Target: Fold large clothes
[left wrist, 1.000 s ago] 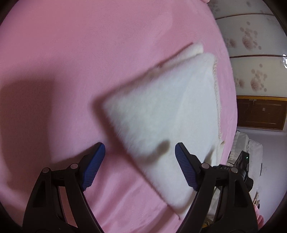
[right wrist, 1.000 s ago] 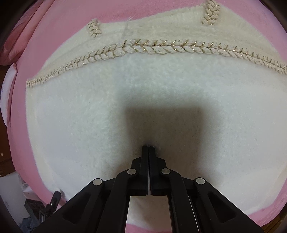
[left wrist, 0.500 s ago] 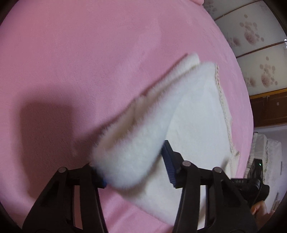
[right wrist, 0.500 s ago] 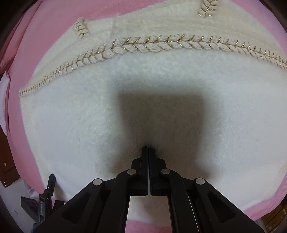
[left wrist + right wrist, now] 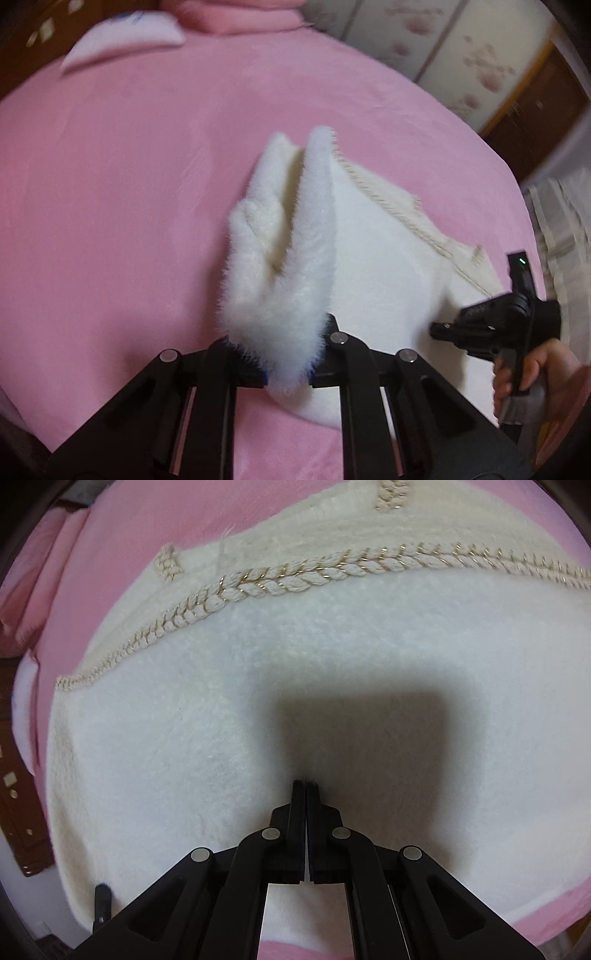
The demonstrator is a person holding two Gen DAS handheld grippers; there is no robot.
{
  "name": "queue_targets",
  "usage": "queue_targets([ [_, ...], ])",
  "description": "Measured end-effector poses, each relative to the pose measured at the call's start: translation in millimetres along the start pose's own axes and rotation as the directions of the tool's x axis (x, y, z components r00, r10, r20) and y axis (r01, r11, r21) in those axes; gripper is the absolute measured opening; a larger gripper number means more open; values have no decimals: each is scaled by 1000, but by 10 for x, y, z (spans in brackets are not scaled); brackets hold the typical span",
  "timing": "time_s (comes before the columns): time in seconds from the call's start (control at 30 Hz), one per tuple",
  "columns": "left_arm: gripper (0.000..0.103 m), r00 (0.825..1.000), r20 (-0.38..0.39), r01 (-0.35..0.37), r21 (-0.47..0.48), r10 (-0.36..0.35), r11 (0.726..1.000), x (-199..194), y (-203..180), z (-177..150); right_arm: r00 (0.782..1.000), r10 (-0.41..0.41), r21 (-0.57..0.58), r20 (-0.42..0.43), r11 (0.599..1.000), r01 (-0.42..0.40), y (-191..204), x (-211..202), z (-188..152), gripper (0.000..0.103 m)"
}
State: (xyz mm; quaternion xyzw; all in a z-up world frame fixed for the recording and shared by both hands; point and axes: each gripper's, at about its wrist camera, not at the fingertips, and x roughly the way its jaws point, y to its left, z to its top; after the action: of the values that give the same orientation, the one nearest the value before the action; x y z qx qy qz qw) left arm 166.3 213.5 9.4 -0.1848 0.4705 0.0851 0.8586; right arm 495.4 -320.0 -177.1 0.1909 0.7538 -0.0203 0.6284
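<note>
**Left wrist view: we lift one corner while the other tongs pin the rest**

Left wrist view shows our left tongs (image 5: 286,363) pinching a thick, fluffy bunch of the white garment (image 5: 376,266); their jaws have just been closing, and the fleece is now squeezed between the blue pads. We hold that corner raised off the pink bed (image 5: 129,192) so the layer can swing over the part that lies flat, which we judge to be the fold in hand. The bunch stands up in two ridges, so we think several layers are caught, not one.

Our right tongs (image 5: 306,784) are pressed together with nothing between them, tips pointing down at the middle of the garment's flat body, below the braided gold-flecked trim (image 5: 280,585). Whether the tips touch the fleece we cannot tell. We judge they are there to keep the body from sliding as the corner is pulled.

From the left, the right hand (image 5: 532,373) and its handle sit near the garment's far edge. A pillow (image 5: 122,40) lies well apart at the head of the bed.
</note>
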Motion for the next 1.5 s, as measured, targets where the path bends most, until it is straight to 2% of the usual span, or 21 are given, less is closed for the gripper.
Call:
queue_targets([
  [0.07,10,999,38,-7,114,3,993,-179,-302,-42,1000,20,-17,24,1000,-20,-33,-109,-62,0],
  [0.2,9,996,95,-29,256,5,966,-451,-925,-173,1000,5,-133,17,991,-2,3,-390,-134,0],
  [0.33,9,992,129,-39,336,-5,941,-647,-1467,-319,995,95,-126,-21,987,-97,-214,-769,-163,0],
  [0.4,8,991,136,-37,353,-12,935,-733,-1722,-404,984,177,-120,-21,977,-178,-411,-1068,-158,0],
  [0.47,8,990,141,-40,371,-14,928,-748,-2010,-500,957,289,-121,-3,950,-287,-608,-1433,-118,0],
  [0.53,8,991,133,-39,382,-14,923,-716,-2331,-601,908,420,-133,-7,899,-417,-802,-1866,-42,0],
  [0.6,8,992,122,-39,392,-10,919,-643,-2719,-681,865,501,-148,4,856,-495,-969,-2266,23,0],
  [0.63,8,993,115,-37,395,-9,918,-608,-2862,-713,854,520,-158,20,845,-511,-1054,-2447,40,1],
  [0.73,8,996,90,-30,415,-9,909,-508,-3297,-857,827,562,-163,24,818,-552,-1300,-2853,-28,4],
  [0.83,8,997,71,-18,440,-14,898,-460,-3691,-1063,827,563,-129,1,820,-558,-1725,-3132,33,4],
  [0.9,8,998,53,1,456,-28,890,-431,-3959,-1208,812,584,-76,2,809,-582,-2037,-3206,27,4],
  [0.97,8,999,33,18,495,-39,869,-325,-4289,-1332,786,618,-11,14,786,-618,-2379,-3208,52,4],
  [1.0,8,999,21,29,529,-47,848,-287,-4451,-1445,780,625,13,32,780,-626,-2574,-3240,47,4],
  [1.07,8,998,-6,50,580,-58,813,-197,-4712,-1654,777,626,33,66,777,-629,-2913,-3349,7,4],
  [1.1,8,998,-23,61,602,-59,796,-133,-4812,-1745,783,617,37,77,783,-621,-3017,-3355,11,4],
  [1.23,8,997,-69,63,662,-23,747,116,-5208,-2177,824,550,43,133,828,-559,-3439,-3429,70,4],
  [1.27,8,998,-65,50,674,-8,738,173,-5268,-2245,822,550,53,149,826,-562,-3503,-3436,86,4],
  [1.33,8,997,-71,41,681,10,731,264,-5303,-2259,803,573,97,167,800,-591,-3607,-3385,145,4],
  [1.4,8,997,-78,45,687,12,725,296,-5351,-2269,796,580,109,172,792,-601,-3675,-3385,235,4],
  [1.5,8,996,-84,61,676,-6,735,299,-5297,-2161,787,583,67,202,793,-605,-3648,-3548,380,4],
])
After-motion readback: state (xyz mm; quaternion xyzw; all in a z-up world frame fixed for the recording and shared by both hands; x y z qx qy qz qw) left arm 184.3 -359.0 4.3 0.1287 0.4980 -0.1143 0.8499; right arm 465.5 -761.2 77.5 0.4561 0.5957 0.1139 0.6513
